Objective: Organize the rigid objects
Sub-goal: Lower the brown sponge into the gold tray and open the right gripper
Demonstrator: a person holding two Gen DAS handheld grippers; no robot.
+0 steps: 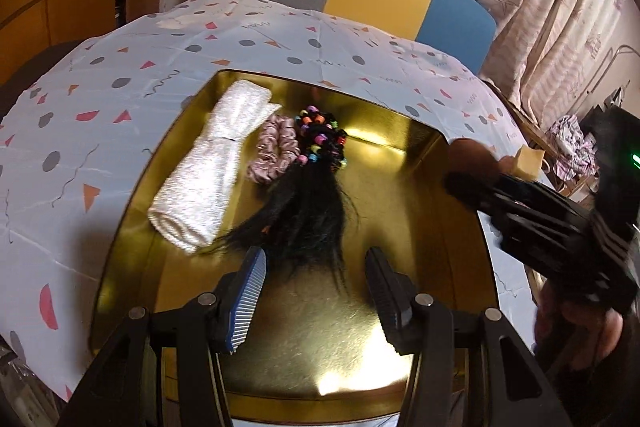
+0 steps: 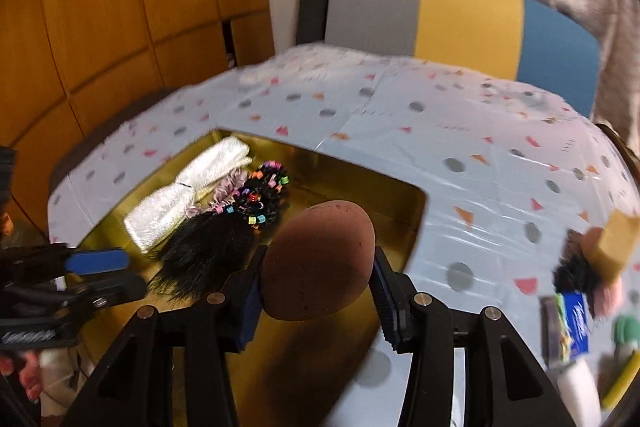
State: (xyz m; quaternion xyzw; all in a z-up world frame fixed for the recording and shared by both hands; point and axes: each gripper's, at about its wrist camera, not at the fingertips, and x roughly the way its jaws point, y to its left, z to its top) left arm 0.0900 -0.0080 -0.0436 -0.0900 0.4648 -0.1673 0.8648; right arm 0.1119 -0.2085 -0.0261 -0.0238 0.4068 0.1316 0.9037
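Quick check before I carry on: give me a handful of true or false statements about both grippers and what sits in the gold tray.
1. The right gripper holds a brown egg-shaped sponge. True.
2. The left gripper is clamped on the white rolled towel. False: its jaws are open and empty; the towel lies in the gold tray.
3. The black hairpiece lies in the tray, beside a pink scrunchie. True.
4. The sponge already rests on the tray floor. False: it is held above the tray's edge.
5. The tray sits on a plain white cloth. False: the tablecloth carries coloured shapes.
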